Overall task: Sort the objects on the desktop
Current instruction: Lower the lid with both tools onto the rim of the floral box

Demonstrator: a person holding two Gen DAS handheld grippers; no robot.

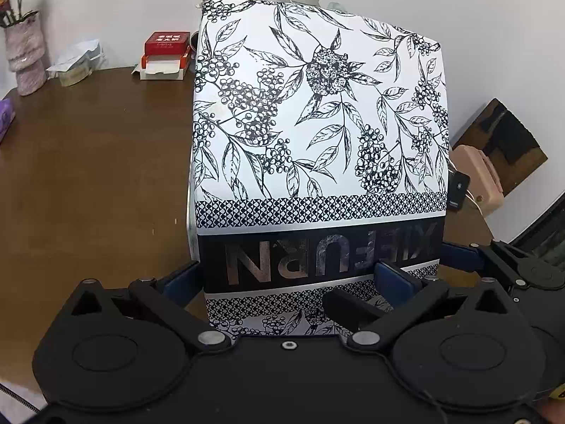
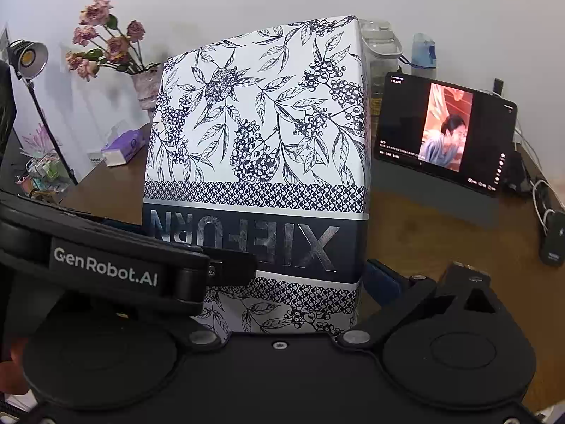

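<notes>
Between my two grippers: one big printed box [image 1: 317, 134], near edge lifted off the worktop [image 1: 88, 176].
Left gripper [image 1: 293, 279] and right gripper [image 2: 307, 275] each have jaws spread and pressed on the box's sides. Rigid, glossy card, probably light but slippery, so I'd stay low on the dark band. White, inky berries and leaves, upside-down lettering.

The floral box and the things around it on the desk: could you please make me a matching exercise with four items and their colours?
Things:
1. floral box
2. small carton by the wall
3. vase
4. water bottle

Colours:
A. pale pink
B. blue
C. white with dark leaves and berries
D. red

Pairs: 1-C, 2-D, 3-A, 4-B
</notes>
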